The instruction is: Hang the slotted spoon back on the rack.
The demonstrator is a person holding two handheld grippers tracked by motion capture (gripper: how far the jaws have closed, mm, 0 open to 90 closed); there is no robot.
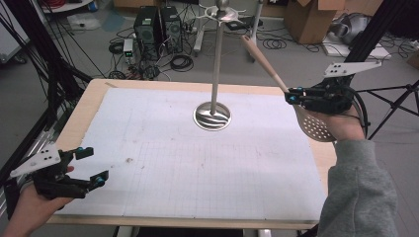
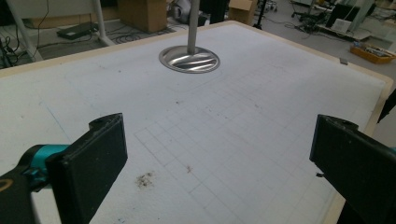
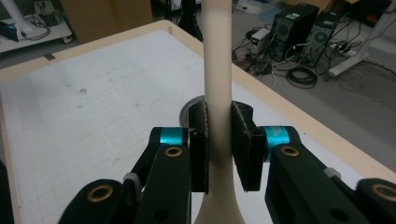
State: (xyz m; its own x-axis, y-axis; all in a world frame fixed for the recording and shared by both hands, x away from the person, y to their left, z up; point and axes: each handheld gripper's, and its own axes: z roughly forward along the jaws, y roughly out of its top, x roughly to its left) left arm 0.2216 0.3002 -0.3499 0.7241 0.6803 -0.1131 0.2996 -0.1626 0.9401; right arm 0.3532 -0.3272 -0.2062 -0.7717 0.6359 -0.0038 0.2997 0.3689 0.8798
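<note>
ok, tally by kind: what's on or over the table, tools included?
Tools: 2, left tool and right tool
Slotted spoon: 1
Metal stand: 1
Total: 4

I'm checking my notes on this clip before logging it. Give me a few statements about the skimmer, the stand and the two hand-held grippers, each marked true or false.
1. The right hand-held gripper is shut on the handle of the slotted spoon. True.
2. The left hand-held gripper holds a cup. False: its jaws stand wide apart with nothing between them.
3. The slotted spoon hangs from the metal stand. False: it is held in the air to the right of the stand.
4. The stand's round base rests on the white gridded mat. True.
5. The spoon's perforated bowl is below the gripper, the handle pointing up. True.
</note>
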